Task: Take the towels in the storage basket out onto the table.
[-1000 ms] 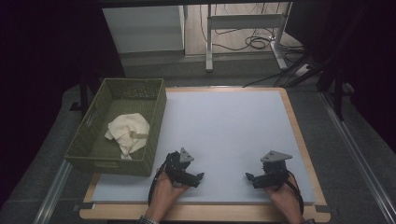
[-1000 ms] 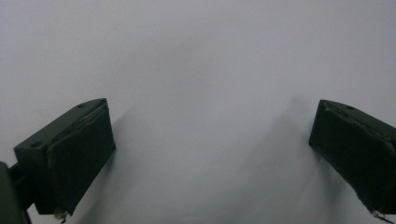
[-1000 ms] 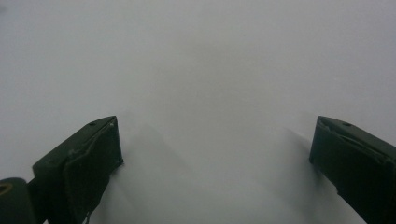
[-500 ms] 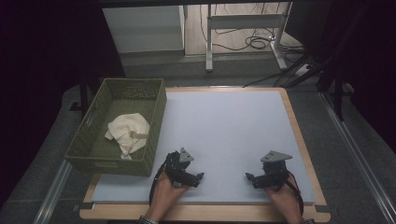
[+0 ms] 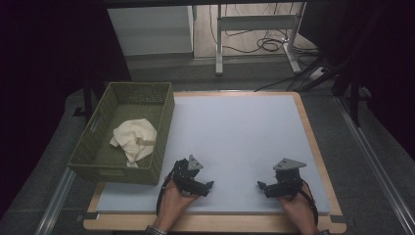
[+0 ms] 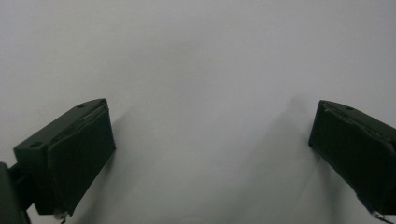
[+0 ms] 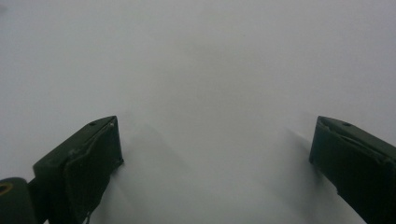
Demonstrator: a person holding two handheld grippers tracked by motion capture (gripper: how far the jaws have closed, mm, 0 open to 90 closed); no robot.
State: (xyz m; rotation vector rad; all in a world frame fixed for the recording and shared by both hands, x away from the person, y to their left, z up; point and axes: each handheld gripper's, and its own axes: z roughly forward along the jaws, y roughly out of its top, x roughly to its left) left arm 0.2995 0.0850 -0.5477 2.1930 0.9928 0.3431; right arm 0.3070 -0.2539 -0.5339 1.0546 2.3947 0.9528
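The worktop (image 5: 235, 137) is the biggest thing here: a pale grey sheet on a wooden board, with bare wood showing along its right and near edges. At its left edge stands a green basket (image 5: 164, 142) with slotted walls, its near right corner resting over the grey sheet. Inside the basket lies a crumpled cream cloth (image 5: 133, 139), bunched toward the near half and well apart from both grippers.

Near the front of the worktop, the left gripper (image 5: 210, 184) rests low on the grey surface, just beside the basket's near right corner, held in the person's left hand (image 5: 172, 203). It points toward the right. The right gripper (image 5: 259, 185) sits across from it, near the right front of the sheet, held in the right hand (image 5: 296, 208) and pointing left, so the two face each other with bare grey between them.

In the left gripper view, the fingers (image 6: 70, 161) stand wide apart with nothing but grey surface between them. The right gripper view shows the same: fingers (image 7: 81, 170) spread wide over plain grey, holding nothing.
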